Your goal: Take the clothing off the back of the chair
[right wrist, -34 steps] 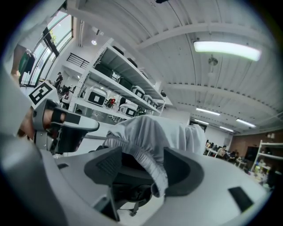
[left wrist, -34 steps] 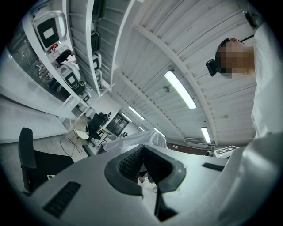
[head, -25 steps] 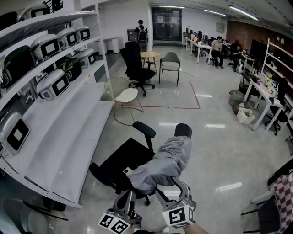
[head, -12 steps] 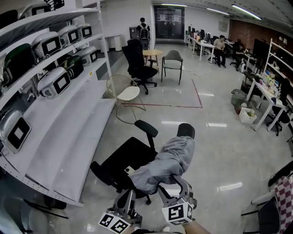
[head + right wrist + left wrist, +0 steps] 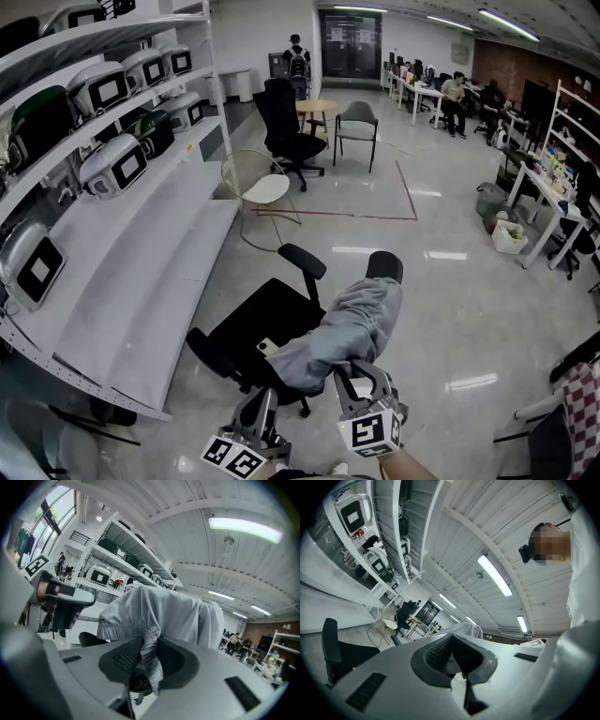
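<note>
Grey clothing (image 5: 352,323) on black chair (image 5: 267,314) — right gripper (image 5: 149,641) fingers just closed on ribbed hem, left gripper (image 5: 451,637) fingers together.

the left tool (image 5: 451,637) fills the foreground, its ribbed dark pads (image 5: 437,651) together at the tips. the pale grey clothing (image 5: 465,629) humps up just beyond them, and a pale fold of it shows in the slot between the pads. a black chair (image 5: 331,641) stands at the left. white shelves (image 5: 396,536) carrying screened white devices (image 5: 352,512) tilt across the upper left, above a wire chair (image 5: 389,623). light strips (image 5: 496,576) cross the ribbed ceiling, and a person's white sleeve (image 5: 583,573) fills the right edge.
</note>
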`<state>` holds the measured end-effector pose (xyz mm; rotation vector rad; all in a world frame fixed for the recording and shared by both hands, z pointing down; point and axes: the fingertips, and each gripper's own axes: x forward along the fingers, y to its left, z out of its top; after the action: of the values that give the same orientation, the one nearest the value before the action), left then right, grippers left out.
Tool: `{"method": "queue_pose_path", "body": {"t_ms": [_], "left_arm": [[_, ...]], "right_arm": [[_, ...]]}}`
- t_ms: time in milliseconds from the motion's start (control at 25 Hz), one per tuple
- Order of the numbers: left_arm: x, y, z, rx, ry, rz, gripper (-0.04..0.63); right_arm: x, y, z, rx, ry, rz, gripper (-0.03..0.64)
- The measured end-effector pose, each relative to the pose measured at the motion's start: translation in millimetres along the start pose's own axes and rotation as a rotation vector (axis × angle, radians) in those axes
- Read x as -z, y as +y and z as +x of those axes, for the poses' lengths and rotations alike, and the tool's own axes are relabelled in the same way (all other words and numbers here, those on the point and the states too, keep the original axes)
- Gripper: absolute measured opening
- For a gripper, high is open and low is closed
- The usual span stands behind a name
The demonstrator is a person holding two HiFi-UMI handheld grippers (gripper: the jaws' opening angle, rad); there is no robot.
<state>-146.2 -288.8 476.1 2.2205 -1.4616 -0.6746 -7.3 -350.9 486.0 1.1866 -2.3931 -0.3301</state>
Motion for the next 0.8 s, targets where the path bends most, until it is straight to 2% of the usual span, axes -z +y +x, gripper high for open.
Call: {"method": "queue_pose_path", "body": {"t_ms": [480,800], "left_arm": [[7.7,-9.0,1.0,0.027,0.024,-0.019,0.009],[8.0,-20.0,-9.5,0.046,0.026,-0.019,0.009]], "right_arm": [[-7.9,4.2,-24.4,-0.006,-0.028,0.05,0.043],[-19.5,12.4,-43.8,-0.016,-0.063,0.05,0.035]]}}
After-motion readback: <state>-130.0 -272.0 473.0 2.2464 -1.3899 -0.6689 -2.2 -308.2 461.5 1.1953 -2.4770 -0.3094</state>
